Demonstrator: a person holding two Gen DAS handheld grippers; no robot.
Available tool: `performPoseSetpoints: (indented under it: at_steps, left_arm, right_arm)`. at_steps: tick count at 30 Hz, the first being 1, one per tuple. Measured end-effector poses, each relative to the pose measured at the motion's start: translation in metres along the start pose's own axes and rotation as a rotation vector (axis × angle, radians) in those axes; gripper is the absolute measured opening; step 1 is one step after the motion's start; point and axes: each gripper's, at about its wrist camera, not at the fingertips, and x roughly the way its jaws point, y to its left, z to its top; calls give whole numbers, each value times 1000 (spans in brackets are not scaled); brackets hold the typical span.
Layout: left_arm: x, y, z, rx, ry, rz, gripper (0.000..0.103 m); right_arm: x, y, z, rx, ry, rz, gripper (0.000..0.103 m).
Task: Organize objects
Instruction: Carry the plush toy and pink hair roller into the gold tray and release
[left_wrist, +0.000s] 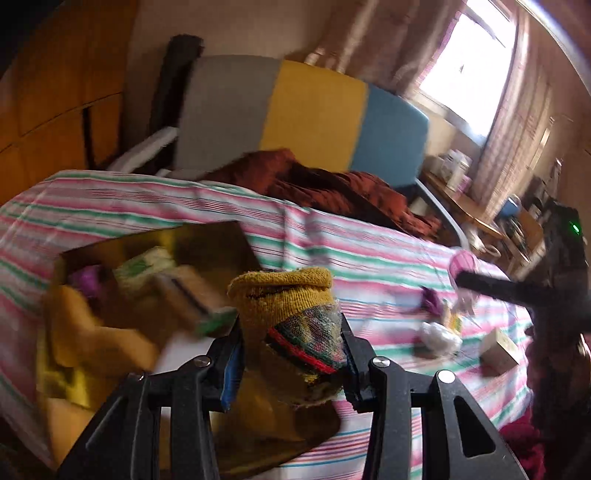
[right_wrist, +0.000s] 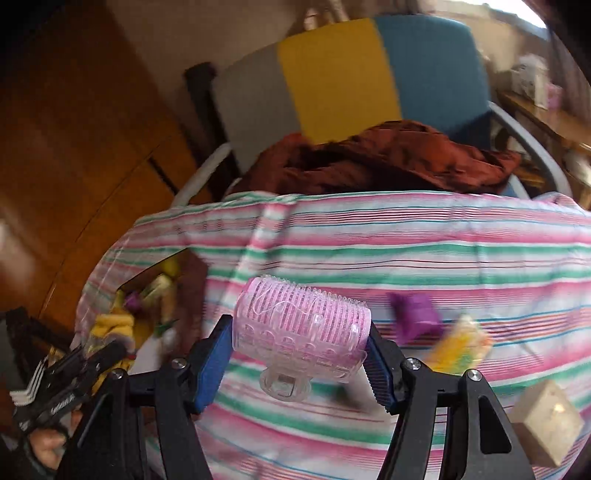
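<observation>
My left gripper (left_wrist: 291, 347) is shut on a rolled mustard-yellow sock (left_wrist: 291, 306) with a multicoloured patch, held above the near edge of a gold box (left_wrist: 207, 240) that holds several items. My right gripper (right_wrist: 299, 343) is shut on a pink hair roller (right_wrist: 301, 325) with a clear clip, held above the striped cloth (right_wrist: 406, 251). The right gripper also shows in the left wrist view (left_wrist: 476, 288), with the roller (left_wrist: 461, 264) at its tip. The gold box shows at the left of the right wrist view (right_wrist: 162, 291), with the left gripper's body (right_wrist: 74, 373) near it.
On the striped cloth lie a purple item (right_wrist: 415, 315), a yellow-green packet (right_wrist: 461, 343) and a beige block (right_wrist: 546, 424). A rust-brown garment (right_wrist: 388, 155) lies on a grey, yellow and blue chair (right_wrist: 332, 70) behind the table. A cluttered wooden desk (left_wrist: 465, 199) stands at the right.
</observation>
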Motion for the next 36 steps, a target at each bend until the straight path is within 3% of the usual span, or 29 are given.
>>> performPoseSetpoints:
  at_steps: [8,13,18,20,22,27,36]
  left_arm:
    - [-21,81,30,-88,-83,109,44]
    - [-11,115,40,-131,-59,165,51]
    - [2,133,38,-189,-19,182,65]
    - [3,135,35,-198,-19,194,78]
    - [2,137,31,-212,-18,196,78]
    - [-15,123,17,-148,-49,260,78]
    - [-41,98,-17,-119,-49,291,78]
  right_arm:
    - [47,108,-24,-126,100,144,66]
    - [76,149,-43,-175,177,191,67]
    - [94,164,-56,-189,239,192,71]
    - [96,165,-59,-187,245,186,78]
    - [98,162,-61,-166,247,177,85]
    - [93,157,-65,-137,239,171,90]
    - [71,160,-73,-156,171,68,99]
